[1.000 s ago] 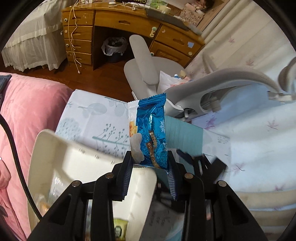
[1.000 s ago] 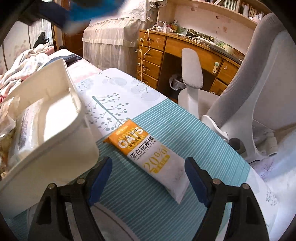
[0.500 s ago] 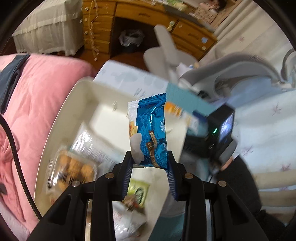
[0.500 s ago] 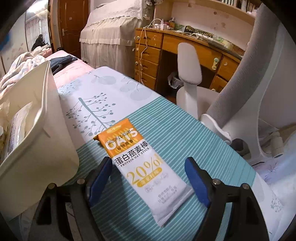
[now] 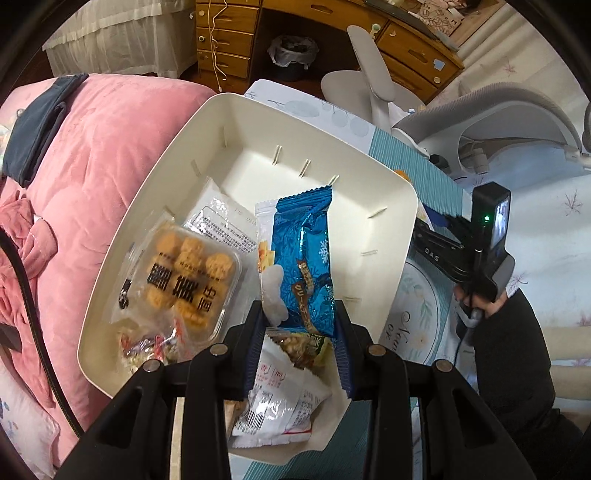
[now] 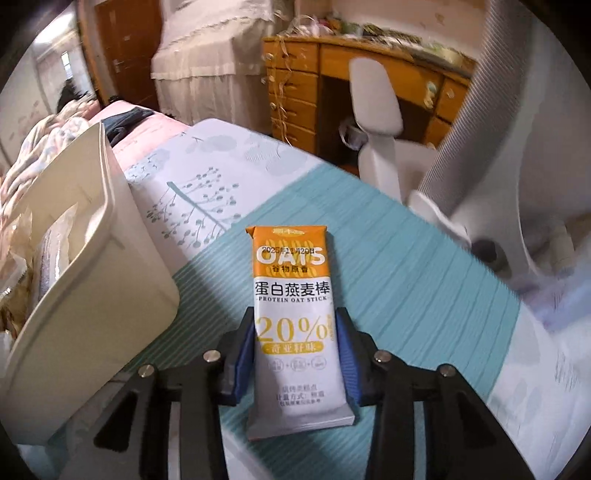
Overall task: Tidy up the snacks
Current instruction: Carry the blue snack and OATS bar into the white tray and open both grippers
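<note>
My left gripper (image 5: 299, 314) is shut on the lower end of a blue foil snack packet (image 5: 303, 251), which hangs upright over the cream bin (image 5: 388, 229). Inside the bin lie a tray of round cookies (image 5: 188, 277), a white packet (image 5: 221, 221), a white sachet (image 5: 280, 406) and small wrapped candies (image 5: 147, 343). In the right wrist view an orange-and-white oat bar (image 6: 291, 295) lies on the teal striped cloth (image 6: 406, 277). My right gripper (image 6: 295, 325) is closing, its blue pads touching both long edges of the bar. The bin (image 6: 92, 277) stands just left of the bar.
A pink quilt (image 5: 92, 166) borders the bin's left side. A grey chair (image 5: 498, 110) and a white chair (image 6: 376, 122) stand beyond the table's far edge, before a wooden desk (image 5: 332, 22). A hand in a dark sleeve (image 5: 517, 350) holds the right gripper.
My left gripper carried the blue packet from beside the bin to over its contents. The right jaws went from wide apart to against the oat bar, which now lies straight between them.
</note>
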### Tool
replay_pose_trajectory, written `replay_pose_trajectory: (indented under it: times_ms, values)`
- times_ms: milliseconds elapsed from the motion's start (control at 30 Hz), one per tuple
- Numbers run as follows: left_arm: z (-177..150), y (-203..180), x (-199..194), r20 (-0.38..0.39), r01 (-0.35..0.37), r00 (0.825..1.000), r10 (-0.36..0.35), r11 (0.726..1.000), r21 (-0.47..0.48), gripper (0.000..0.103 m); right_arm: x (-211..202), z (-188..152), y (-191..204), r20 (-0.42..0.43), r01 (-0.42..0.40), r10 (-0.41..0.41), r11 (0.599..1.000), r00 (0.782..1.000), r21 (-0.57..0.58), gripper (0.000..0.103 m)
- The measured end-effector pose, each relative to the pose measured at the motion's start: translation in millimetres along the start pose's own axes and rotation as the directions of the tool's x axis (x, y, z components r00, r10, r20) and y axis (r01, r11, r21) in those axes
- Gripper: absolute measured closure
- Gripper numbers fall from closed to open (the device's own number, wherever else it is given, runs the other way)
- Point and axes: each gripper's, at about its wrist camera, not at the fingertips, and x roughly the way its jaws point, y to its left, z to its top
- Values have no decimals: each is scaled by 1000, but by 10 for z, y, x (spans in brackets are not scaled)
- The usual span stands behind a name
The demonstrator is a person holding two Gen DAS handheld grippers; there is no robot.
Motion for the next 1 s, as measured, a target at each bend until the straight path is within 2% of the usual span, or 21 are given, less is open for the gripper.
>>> replay_pose_trajectory:
  times_ms: [167, 267, 333, 400, 567, 800, 1000]
  values:
    - [-81, -26, -96, 3, -17, 1000, 17, 1000, 10, 70, -181, -203, -38, -68, -24, 37, 983, 997, 182, 63]
    - [-169, -46, -215, 14, -14, 1000, 14, 1000, 27, 70, -365, -361, -65, -89, -29, 63, 941, 994, 337, 63]
    - [-229, -56, -288, 26, -14, 1000, 13, 999, 38, 70, -537, -477, -60, -84, -46, 92, 897, 992, 439, 63]
    - [-296, -58, -360, 38, -8, 999, 6, 999, 47, 69, -702, -560, -22, -72, -53, 103, 863, 992, 502, 63]
    - [-489, -19, -520, 90, 37, 995, -44, 996, 77, 69, -1116, -692, 138, -6, -115, 147, 800, 989, 589, 63]
    - [-734, 111, -644, 162, 81, 981, -107, 983, 163, 69, -1586, -747, 476, 119, -239, 217, 692, 969, 681, 63]
    - [-881, 293, -735, 181, 144, 963, -200, 949, 282, 69, -1797, -729, 939, 141, -239, 197, 697, 970, 676, 63]
